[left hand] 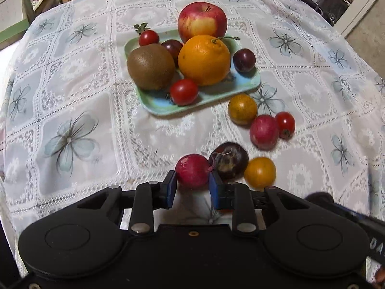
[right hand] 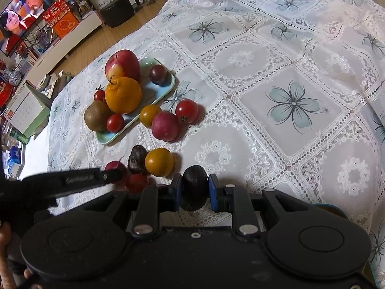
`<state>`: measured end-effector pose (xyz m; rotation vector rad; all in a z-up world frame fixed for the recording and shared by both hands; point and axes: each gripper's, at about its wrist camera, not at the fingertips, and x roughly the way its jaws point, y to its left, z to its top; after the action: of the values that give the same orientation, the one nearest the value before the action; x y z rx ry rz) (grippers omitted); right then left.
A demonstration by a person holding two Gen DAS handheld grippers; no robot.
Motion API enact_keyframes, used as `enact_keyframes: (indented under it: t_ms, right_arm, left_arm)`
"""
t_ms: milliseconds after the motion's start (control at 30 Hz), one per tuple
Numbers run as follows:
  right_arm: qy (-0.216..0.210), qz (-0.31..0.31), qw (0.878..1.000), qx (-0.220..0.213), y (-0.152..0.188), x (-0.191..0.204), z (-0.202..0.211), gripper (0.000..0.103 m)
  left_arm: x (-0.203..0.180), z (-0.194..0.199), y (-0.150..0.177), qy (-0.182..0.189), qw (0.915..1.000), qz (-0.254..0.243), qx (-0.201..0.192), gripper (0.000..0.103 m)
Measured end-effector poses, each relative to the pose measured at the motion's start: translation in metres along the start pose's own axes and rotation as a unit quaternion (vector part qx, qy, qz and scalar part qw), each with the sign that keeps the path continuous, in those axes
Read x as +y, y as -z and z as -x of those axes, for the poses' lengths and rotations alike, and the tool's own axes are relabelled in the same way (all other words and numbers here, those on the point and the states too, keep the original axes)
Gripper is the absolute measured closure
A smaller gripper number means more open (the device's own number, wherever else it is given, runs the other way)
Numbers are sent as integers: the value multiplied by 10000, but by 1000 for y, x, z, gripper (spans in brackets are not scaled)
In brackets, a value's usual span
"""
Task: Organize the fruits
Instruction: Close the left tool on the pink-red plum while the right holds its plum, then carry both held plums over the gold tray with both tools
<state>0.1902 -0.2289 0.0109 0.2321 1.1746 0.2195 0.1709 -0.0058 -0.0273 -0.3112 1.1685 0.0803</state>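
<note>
Fruit tray (left hand: 250, 85) lay ahead-left; my left gripper (left hand: 192, 187) probably pinched a radish (left hand: 192, 174), right gripper (right hand: 195, 193) clamped a dark fruit (right hand: 194, 187).

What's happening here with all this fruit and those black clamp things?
A person is sorting fruit on a lace-covered table using two hand-held grippers. The right hand-held gripper is closed on a dark, nearly black oval fruit. The left hand-held gripper sits around a small pinkish-red round fruit, though a firm grip is not clear. A pale green rectangular tray already holds a red apple, an orange, a brown kiwi and several small fruits; others lie loose on the cloth.
</note>
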Motion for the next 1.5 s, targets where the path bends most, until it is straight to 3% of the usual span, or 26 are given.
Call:
enact_keyframes:
  t_ms: [200, 400, 600, 900, 1133, 1333, 1500]
  right_arm:
    - [-7, 39, 10000, 2, 1, 2, 2, 80]
    - [23, 56, 10000, 24, 1, 2, 0, 80]
    - [21, 77, 9999, 114, 1, -1, -6, 80]
    - [-104, 202, 9992, 330, 0, -2, 0, 80]
    - [51, 694, 9976, 0, 11, 3, 50, 80]
    - [807, 785, 9932, -292, 43, -13, 91, 80]
    - [1145, 521, 9915, -345, 69, -30, 112, 80]
  left_arm:
    - [-3, -1, 5, -160, 9994, -313, -41, 65]
    - [-14, -18, 1, -532, 9973, -465, -181, 56]
    - [-16, -22, -5, -544, 9974, -366, -292, 59]
    - [-18, 22, 4, -571, 9970, -255, -462, 61]
    - [-35, 85, 47, -277, 9977, -353, -507, 61]
    - [-52, 116, 104, -162, 9982, -466, -331, 61]
    - [-62, 123, 146, -101, 9987, -496, -67, 61]
